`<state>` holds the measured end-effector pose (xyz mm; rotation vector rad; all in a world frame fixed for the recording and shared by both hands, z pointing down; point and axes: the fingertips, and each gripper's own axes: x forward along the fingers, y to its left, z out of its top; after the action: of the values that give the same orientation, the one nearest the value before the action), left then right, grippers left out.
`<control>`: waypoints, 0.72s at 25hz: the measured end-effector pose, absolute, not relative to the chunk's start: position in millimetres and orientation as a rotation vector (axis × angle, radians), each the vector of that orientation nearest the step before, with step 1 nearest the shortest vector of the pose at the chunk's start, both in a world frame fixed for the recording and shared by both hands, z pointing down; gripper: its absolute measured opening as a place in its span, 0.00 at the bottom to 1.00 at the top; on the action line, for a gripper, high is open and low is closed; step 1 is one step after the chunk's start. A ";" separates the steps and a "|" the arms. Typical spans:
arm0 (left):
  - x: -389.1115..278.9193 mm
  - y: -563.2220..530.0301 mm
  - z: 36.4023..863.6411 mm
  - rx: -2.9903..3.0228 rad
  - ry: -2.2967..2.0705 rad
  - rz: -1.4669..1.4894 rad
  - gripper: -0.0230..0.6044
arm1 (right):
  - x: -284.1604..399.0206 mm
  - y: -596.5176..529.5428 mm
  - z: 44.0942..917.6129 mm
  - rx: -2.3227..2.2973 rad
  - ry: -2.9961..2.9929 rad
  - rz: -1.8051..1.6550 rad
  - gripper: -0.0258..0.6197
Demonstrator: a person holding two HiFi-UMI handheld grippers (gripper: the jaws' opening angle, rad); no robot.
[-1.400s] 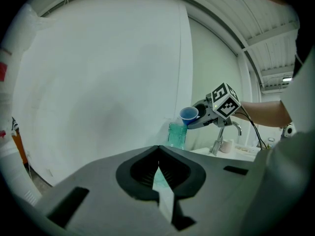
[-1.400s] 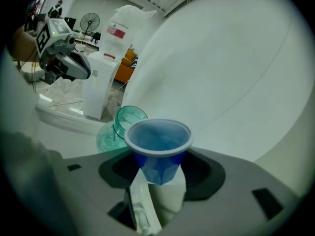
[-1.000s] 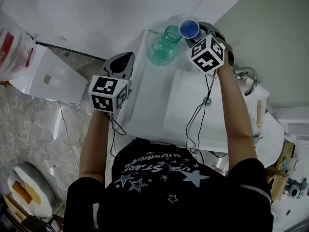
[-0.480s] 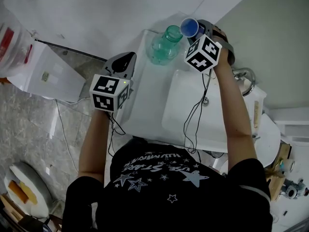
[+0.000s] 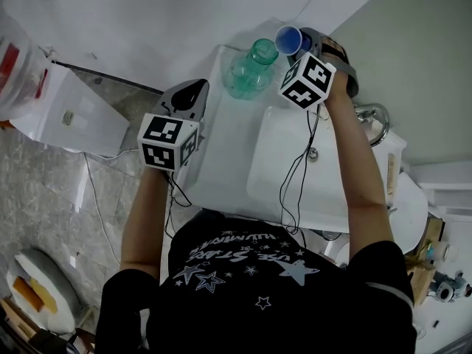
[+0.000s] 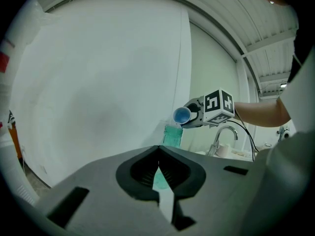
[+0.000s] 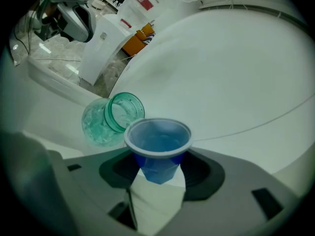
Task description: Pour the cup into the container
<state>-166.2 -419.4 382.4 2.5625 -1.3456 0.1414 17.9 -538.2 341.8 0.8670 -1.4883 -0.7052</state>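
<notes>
The cup, a small blue one with a white rim, is clamped low on its body between the jaws of the right tool, whose pads press on it from either side. It hangs just above and to the right of the container, a green-tinted glass jar that stands open-mouthed on the white desk. In the left gripper view the cup leans with its mouth turned toward the container's neck, its rim near the container's opening but not touching it. No stream shows between them, and I cannot tell how much is in the cup.

The left tool is held well to the left of the container, off the desk's edge. Its jaws are together at the tips with nothing between them, and it plays no part here.

The step in hand looks like the start of the pour: the cup has been brought to the container and is partly tipped, but nothing seems to be flowing yet. The next move calls for bringing the cup's lip over the middle of the container's mouth and rolling the right wrist further, slowly. The opening is narrow, so a fast tilt or a lip left off-centre would likely spill down the glass onto the desk. The container is unsupported, so the cup should not knock its neck.
</notes>
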 end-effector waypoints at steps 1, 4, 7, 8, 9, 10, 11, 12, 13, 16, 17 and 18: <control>-165.5 -419.5 382.4 2.562 -1.345 0.139 0.05 | 17.4 -538.3 342.0 0.865 -1.492 -0.705 0.43; -163.2 -419.7 382.1 2.564 -1.341 0.137 0.05 | 16.5 -538.4 341.8 0.871 -1.510 -0.689 0.43; -162.2 -420.1 381.8 2.566 -1.340 0.140 0.05 | 17.2 -538.2 342.5 0.882 -1.543 -0.657 0.43; -162.4 -420.6 381.3 2.565 -1.341 0.138 0.05 | 17.4 -538.2 342.6 0.887 -1.557 -0.644 0.43; -162.6 -421.1 380.7 2.563 -1.343 0.135 0.05 | 17.4 -538.1 342.7 0.892 -1.571 -0.631 0.43; -162.8 -421.3 380.3 2.560 -1.345 0.130 0.05 | 17.3 -538.0 342.9 0.897 -1.585 -0.619 0.43; -162.8 -421.1 380.0 2.556 -1.347 0.125 0.05 | 17.1 -537.7 343.1 0.902 -1.600 -0.606 0.43; -162.5 -420.6 379.9 2.552 -1.347 0.121 0.05 | 16.8 -537.3 343.2 0.908 -1.616 -0.594 0.43; -162.1 -419.8 380.0 2.549 -1.348 0.118 0.05 | 16.6 -536.8 343.2 0.914 -1.635 -0.579 0.43; -160.2 -416.9 380.5 2.536 -1.355 0.111 0.05 | 15.5 -533.7 342.3 0.947 -1.728 -0.500 0.43; -159.4 -415.9 380.7 2.531 -1.359 0.109 0.05 | 15.2 -532.0 341.8 0.961 -1.766 -0.466 0.43; -158.6 -414.7 380.8 2.526 -1.364 0.108 0.05 | 15.2 -529.9 341.2 0.975 -1.803 -0.436 0.43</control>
<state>-158.6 -414.7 380.8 2.5260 -1.3640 0.1081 15.2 -529.9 341.2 0.9749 -1.8025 -0.4360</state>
